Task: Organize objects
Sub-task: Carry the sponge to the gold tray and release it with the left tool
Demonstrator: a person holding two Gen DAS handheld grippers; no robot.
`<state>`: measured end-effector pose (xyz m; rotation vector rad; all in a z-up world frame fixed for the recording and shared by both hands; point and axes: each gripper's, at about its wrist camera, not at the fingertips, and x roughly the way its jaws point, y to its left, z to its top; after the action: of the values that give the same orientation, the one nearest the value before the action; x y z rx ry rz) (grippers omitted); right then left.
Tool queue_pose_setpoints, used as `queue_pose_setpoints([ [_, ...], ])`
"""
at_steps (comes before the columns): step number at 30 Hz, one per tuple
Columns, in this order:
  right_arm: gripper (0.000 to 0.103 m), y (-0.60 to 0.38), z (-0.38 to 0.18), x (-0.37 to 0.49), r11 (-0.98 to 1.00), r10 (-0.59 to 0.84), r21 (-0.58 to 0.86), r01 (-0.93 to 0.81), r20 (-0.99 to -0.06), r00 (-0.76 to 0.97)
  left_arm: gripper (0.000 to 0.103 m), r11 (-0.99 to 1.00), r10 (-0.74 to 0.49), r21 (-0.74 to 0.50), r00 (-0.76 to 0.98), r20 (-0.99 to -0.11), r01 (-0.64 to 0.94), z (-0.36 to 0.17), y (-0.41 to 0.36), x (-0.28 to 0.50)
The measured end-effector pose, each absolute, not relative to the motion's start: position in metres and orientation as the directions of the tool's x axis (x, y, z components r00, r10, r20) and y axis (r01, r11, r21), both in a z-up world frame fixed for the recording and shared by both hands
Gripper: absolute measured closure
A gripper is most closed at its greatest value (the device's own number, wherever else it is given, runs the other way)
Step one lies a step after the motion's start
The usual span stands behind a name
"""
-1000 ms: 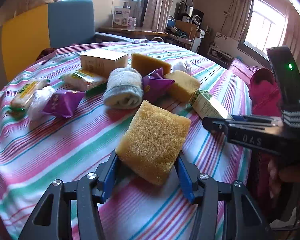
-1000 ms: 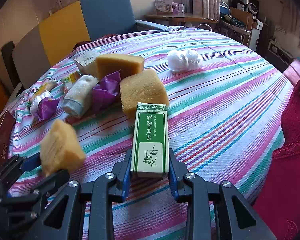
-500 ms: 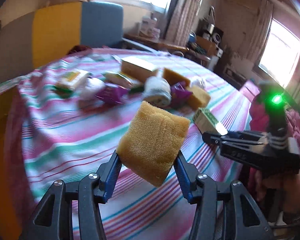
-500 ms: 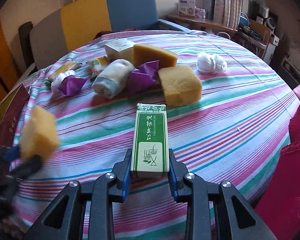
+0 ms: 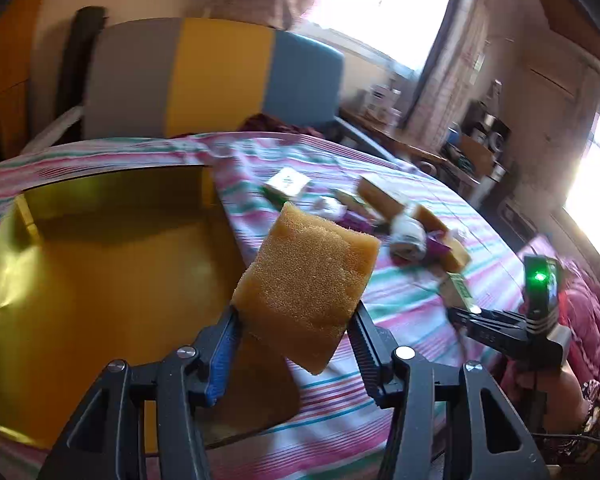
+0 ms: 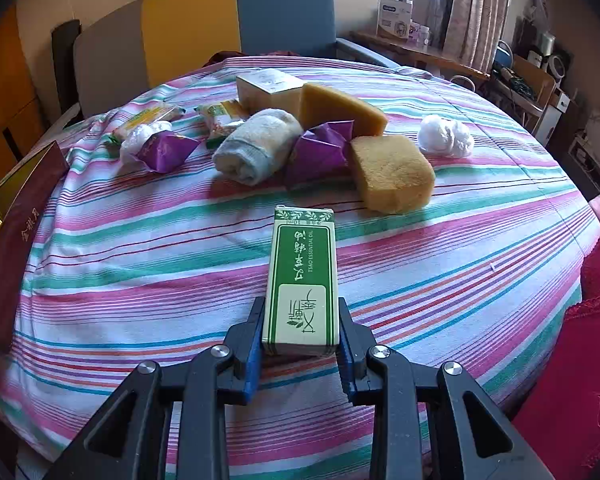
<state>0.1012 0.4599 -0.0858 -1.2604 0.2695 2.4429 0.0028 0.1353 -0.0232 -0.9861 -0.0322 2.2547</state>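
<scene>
A: Left tool point(image 5: 296, 334) clamped on a tan, coarse-pored rectangular sponge point(image 5: 306, 286), held in the air at the near right edge of an open gold-lined cardboard box point(image 5: 100, 264). Not yet inside, not yet let go.

B: Right tool point(image 6: 300, 344) squeezed tight on a slim green-and-white carton of essential oil point(image 6: 302, 284), lifted above the striped pink, green and white cloth of the round counter point(image 6: 480, 248).

A: Box interior bare as far as visible; nothing sorted into it so far.

B: Plenty left in a cluster at the far side: two more tan sponges point(image 6: 392, 174), a rolled grey-white towel point(image 6: 256, 144), two purple foil packets point(image 6: 320, 152), green-and-yellow snack wrappers point(image 6: 222, 118), a small cream box point(image 6: 268, 88), and a crumpled white wad point(image 6: 444, 136) a little apart.

A: Early going, by the look of it. Two items in hand, none placed.
</scene>
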Motion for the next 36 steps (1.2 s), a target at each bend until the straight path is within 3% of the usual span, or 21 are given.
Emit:
queue_pose_setpoints([
  [9, 0.072, 0.423, -0.063, 0.093, -0.937, 0.197, 0.029, -0.348, -0.780, -0.594, 0.050, -0.950, 0.296, -0.157, -0.613, -0.732, -0.271, -0.032, 0.044, -0.028],
  [13, 0.072, 0.398, -0.046, 0.086, -0.954, 0.157, 0.052, -0.296, -0.753, -0.639, 0.050, -0.973, 0.222, -0.142, -0.594, -0.773, -0.180, -0.046, 0.013, -0.042],
  [18, 0.072, 0.358, -0.026, 0.075, -0.974, 0.065, 0.107, -0.199, -0.712, -0.700, 0.050, -0.981, 0.187, -0.130, -0.554, -0.811, -0.142, -0.056, -0.006, -0.049],
  [22, 0.072, 0.319, -0.013, 0.063, -0.986, -0.025, 0.139, -0.097, -0.685, -0.728, 0.048, -0.991, 0.108, -0.046, -0.528, -0.843, -0.129, -0.062, -0.010, -0.047],
  [27, 0.072, 0.273, -0.005, 0.047, -0.990, -0.102, 0.137, 0.012, -0.670, -0.735, 0.041, -0.995, 0.075, -0.033, -0.507, -0.859, -0.090, -0.062, -0.016, -0.045],
  [36, 0.072, 0.211, -0.016, 0.028, -0.973, -0.232, 0.164, 0.164, -0.704, -0.671, 0.034, -0.989, 0.145, -0.116, -0.569, -0.810, -0.086, -0.035, -0.026, -0.027],
])
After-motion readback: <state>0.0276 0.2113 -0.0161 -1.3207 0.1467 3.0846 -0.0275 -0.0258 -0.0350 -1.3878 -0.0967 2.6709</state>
